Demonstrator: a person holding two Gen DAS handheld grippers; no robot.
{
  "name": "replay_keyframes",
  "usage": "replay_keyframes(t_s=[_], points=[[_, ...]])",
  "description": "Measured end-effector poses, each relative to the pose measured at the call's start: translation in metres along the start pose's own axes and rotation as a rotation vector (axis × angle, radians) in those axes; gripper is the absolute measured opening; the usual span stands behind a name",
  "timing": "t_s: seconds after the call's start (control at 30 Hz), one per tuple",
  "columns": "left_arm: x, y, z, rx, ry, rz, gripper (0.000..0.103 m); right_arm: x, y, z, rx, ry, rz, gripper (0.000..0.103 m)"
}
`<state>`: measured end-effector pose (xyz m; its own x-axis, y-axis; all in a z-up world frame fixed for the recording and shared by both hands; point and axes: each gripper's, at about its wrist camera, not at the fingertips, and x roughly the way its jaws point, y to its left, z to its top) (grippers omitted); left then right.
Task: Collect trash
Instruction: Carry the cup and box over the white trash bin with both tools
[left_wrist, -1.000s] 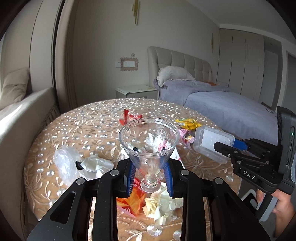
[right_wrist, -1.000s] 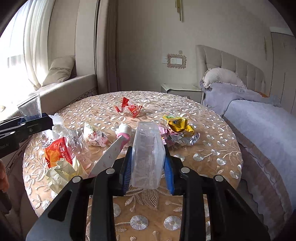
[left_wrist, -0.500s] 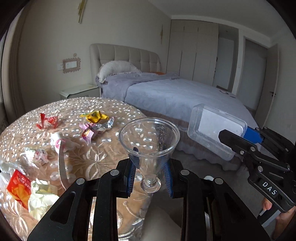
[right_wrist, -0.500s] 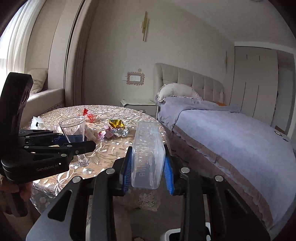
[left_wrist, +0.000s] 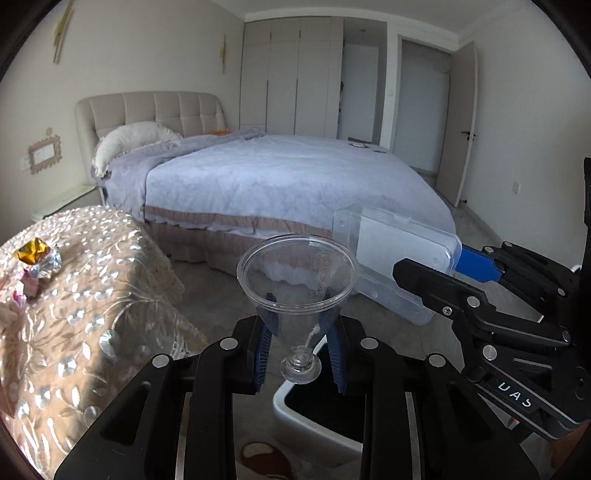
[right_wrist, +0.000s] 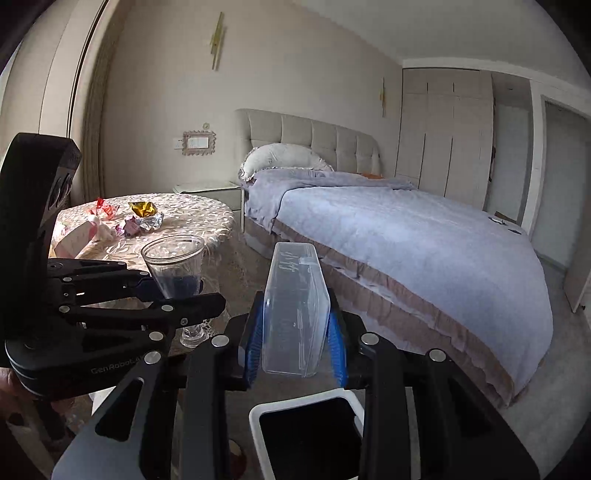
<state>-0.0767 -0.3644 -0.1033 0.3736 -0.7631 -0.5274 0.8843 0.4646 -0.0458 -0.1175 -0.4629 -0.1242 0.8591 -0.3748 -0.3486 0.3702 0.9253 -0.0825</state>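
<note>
My left gripper (left_wrist: 300, 354) is shut on a clear plastic goblet (left_wrist: 297, 280), held upright by its lower cone. In the right wrist view the same goblet (right_wrist: 173, 264) shows at the left, clamped in the left gripper (right_wrist: 177, 291). My right gripper (right_wrist: 295, 339) is shut on a clear plastic box (right_wrist: 295, 310), standing on edge between the blue pads. The left wrist view shows that box (left_wrist: 391, 258) to the right of the goblet. A white trash bin with a black inside (right_wrist: 306, 435) sits on the floor just below both grippers, and its rim (left_wrist: 295, 410) shows under the goblet.
The round table with a beige patterned cloth (right_wrist: 192, 218) stands to the left, with foil and paper wrappers (right_wrist: 144, 216) on it. A bed with a lilac cover (right_wrist: 406, 236) fills the right. Grey floor lies between table and bed.
Both grippers have swung right, away from over the table, and sunk a little, carrying the goblet and the box. The trash bin has come into view below them.
</note>
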Motion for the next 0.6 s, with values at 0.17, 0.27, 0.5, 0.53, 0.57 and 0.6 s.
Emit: replay_keyframes(t_s=[0.17, 0.27, 0.5, 0.53, 0.57, 0.6], points=[[0.034, -0.013, -0.009, 0.020, 0.059, -0.051, 0.027, 0.010, -0.014, -0.020, 0.005, 0.038, -0.048, 0.033], [0.053, -0.021, -0.016, 0.041, 0.104, -0.078, 0.027, 0.018, -0.024, -0.034, 0.018, 0.075, -0.062, 0.033], [0.093, -0.032, -0.029, 0.049, 0.214, -0.132, 0.027, 0.036, -0.044, -0.063, 0.039, 0.153, -0.068, 0.033], [0.099, -0.031, -0.031, 0.042, 0.234, -0.146, 0.027, 0.038, -0.048, -0.066, 0.043, 0.165, -0.070, 0.033], [0.103, -0.032, -0.034, 0.036, 0.251, -0.157, 0.027, 0.039, -0.052, -0.070, 0.042, 0.177, -0.076, 0.033], [0.109, -0.032, -0.037, 0.034, 0.269, -0.167, 0.027, 0.041, -0.054, -0.072, 0.040, 0.187, -0.084, 0.033]])
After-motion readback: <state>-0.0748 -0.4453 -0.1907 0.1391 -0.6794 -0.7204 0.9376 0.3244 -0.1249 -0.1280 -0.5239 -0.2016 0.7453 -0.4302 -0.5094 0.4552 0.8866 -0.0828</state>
